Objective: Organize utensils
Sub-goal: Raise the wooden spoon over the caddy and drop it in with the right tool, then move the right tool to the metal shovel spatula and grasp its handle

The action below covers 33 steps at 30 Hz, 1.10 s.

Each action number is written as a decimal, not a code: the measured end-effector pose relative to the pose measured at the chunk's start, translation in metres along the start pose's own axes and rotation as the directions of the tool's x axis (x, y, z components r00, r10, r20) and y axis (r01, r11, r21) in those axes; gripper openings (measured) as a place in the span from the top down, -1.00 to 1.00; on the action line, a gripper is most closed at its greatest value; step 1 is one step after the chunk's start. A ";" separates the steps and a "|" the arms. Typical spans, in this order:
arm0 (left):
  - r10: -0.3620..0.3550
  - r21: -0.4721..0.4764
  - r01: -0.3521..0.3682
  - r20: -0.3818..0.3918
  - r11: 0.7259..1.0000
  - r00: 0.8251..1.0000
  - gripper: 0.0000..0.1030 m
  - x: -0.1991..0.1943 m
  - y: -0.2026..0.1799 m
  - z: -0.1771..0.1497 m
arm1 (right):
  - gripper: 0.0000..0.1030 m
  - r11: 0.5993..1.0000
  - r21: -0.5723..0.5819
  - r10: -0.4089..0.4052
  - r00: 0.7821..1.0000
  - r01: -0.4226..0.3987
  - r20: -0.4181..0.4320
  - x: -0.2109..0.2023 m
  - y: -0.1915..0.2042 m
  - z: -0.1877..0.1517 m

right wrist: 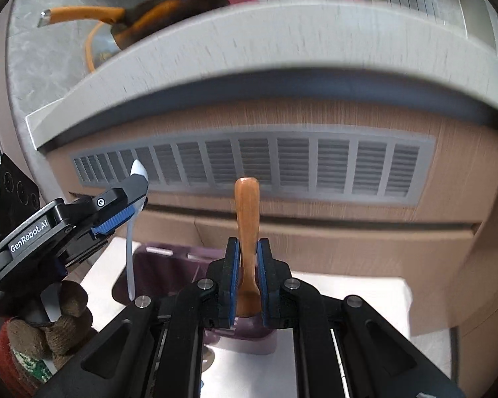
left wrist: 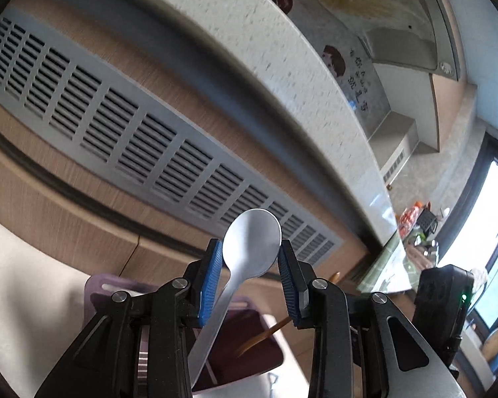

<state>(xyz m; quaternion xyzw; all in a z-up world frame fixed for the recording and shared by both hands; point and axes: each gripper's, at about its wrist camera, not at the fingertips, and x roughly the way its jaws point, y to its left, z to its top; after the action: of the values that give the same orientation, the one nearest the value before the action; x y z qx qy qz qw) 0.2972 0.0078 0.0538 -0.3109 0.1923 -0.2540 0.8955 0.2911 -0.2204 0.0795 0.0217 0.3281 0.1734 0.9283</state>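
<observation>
Both jaws clamp spoons, metal spoon (left wrist: 249,248) left, wooden spoon (right wrist: 245,232) right, below the countertop edge (right wrist: 249,49)

I take the pale speckled worktop (right wrist: 249,46) as my landmark. Directly beneath its overhanging edge I see a wood-grain cabinet front (right wrist: 315,119) set with a long grey slatted vent grille (right wrist: 249,165), and a dark seam running below that. In the left wrist view, past the far end of the worktop, a bright window (left wrist: 491,232) lets in daylight.
</observation>
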 end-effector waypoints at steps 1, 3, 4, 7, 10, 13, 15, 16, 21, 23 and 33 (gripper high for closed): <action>0.001 0.000 -0.001 -0.004 1.000 1.000 0.32 -0.001 0.002 -0.003 | 0.80 1.000 0.005 0.008 1.000 -0.008 -0.017 0.005 -0.001 -0.004; 0.006 -0.006 -0.006 -0.036 1.000 0.999 0.20 0.000 0.011 -0.009 | 0.76 0.999 0.015 0.031 0.998 -0.031 -0.053 0.015 -0.003 -0.010; 0.015 -0.014 -0.016 -0.054 1.000 0.998 0.15 0.000 0.015 -0.011 | 0.75 0.999 0.023 0.047 0.996 -0.046 -0.072 0.019 -0.005 -0.012; 0.056 -0.018 -0.057 -0.078 0.998 0.995 0.02 -0.006 0.019 -0.013 | 0.75 0.998 0.030 0.063 0.993 -0.060 -0.101 0.025 -0.004 -0.019; 0.091 0.035 -0.089 -0.058 0.995 0.994 -0.08 -0.023 0.011 -0.012 | 0.75 0.997 0.035 0.069 0.994 -0.066 -0.084 0.019 -0.004 -0.020; 0.155 0.112 -0.151 -0.034 0.982 0.987 -0.10 -0.046 -0.004 -0.011 | 0.75 0.999 0.022 0.037 0.998 -0.036 -0.041 -0.001 -0.005 -0.018; 0.227 0.186 -0.220 -0.020 0.958 0.974 -0.10 -0.066 -0.014 -0.017 | 0.75 1.000 0.017 -0.009 1.000 0.009 0.003 -0.024 -0.012 -0.024; 0.254 0.217 -0.244 -0.021 0.945 0.967 -0.10 -0.073 -0.018 -0.022 | 0.75 0.999 0.017 -0.034 0.999 0.034 0.018 -0.037 -0.016 -0.030; 0.355 0.316 -0.305 -0.111 0.898 0.928 -0.10 -0.101 -0.019 -0.069 | 0.69 0.983 0.146 -0.100 0.993 0.109 -0.070 -0.060 -0.057 -0.085; 0.375 0.294 -0.314 -0.177 0.903 0.910 -0.10 -0.102 -0.011 -0.088 | 0.66 0.967 0.222 -0.099 0.986 0.128 -0.137 -0.055 -0.077 -0.113; 0.397 0.293 -0.320 -0.262 0.901 0.880 -0.10 -0.109 0.002 -0.113 | 0.66 0.930 0.351 -0.005 0.962 0.104 -0.272 -0.028 -0.081 -0.173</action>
<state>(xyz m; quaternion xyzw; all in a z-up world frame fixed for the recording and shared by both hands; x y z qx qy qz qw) 0.1546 0.0201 -0.0099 -0.1142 0.3549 -0.1504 0.9156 0.1886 -0.3192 -0.0519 0.1597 0.4769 0.0851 0.8602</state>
